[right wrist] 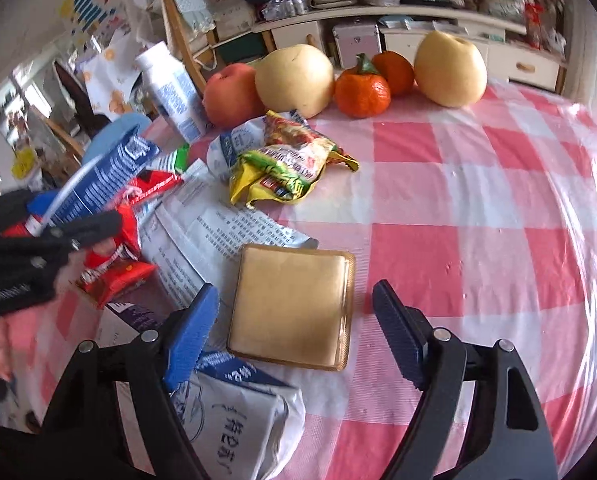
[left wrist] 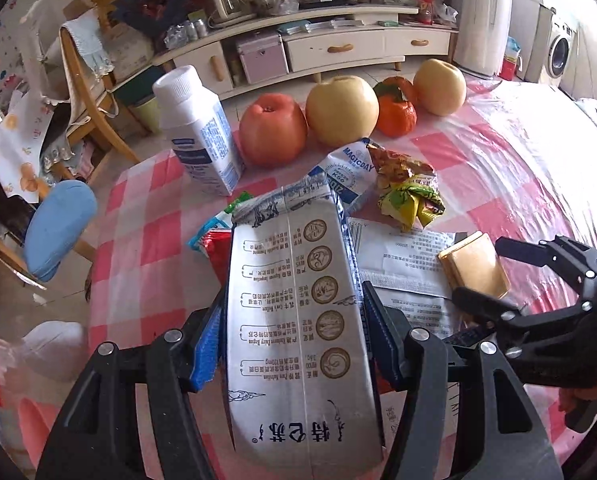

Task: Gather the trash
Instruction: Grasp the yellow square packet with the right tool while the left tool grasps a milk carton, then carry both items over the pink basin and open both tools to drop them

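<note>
A flattened milk carton (left wrist: pixel 298 320) was clamped between the left gripper (left wrist: pixel 294 336) jaws, its long axis pointing away, above the table's (right wrist: pixel 478 200) near-left edge. Two crumpled wrappers (right wrist: pixel 286 164) and printed papers (right wrist: pixel 234 224) lay beyond. A gold packet (right wrist: pixel 294 304) lay between the right gripper's (right wrist: pixel 298 328) parted jaws. Five fruits were lined along the far edge.

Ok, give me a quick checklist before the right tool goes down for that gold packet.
1. Left tool has a firm hold on the milk carton: ok, pads press both sides.
2. Right tool open: ok.
3. Gold packet centred between its fingers: ok.
4. Packet lying flat on the checked tablecloth: ok.
5. Packet free of the printed paper: cannot tell, their edges meet.
6. Bin to drop into: cannot tell, none in view.
</note>
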